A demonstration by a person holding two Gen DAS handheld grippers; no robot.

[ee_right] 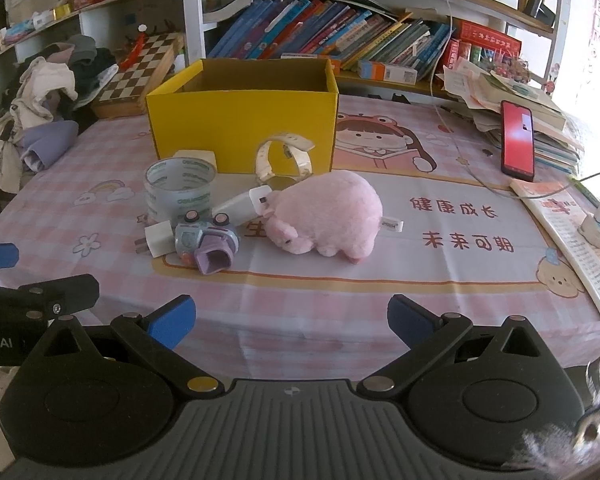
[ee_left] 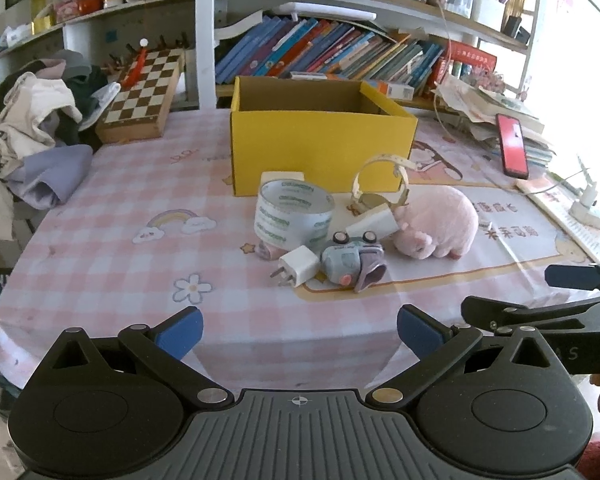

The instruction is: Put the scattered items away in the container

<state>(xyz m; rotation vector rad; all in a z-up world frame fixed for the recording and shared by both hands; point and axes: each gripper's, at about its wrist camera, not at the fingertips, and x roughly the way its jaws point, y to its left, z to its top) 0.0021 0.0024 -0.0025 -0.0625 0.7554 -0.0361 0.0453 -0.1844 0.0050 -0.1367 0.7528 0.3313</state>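
Looking barely started: yellow box at 12 o'clock seems empty, tape roll, charger, pig plush all out; left tool, right tool both spread, holding nothing.

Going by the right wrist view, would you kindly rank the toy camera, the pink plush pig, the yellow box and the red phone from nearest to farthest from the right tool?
1. Toy camera, front left.
2. Pink plush pig, centre.
3. Yellow box, behind them.
4. Red phone, far right; close to the box.
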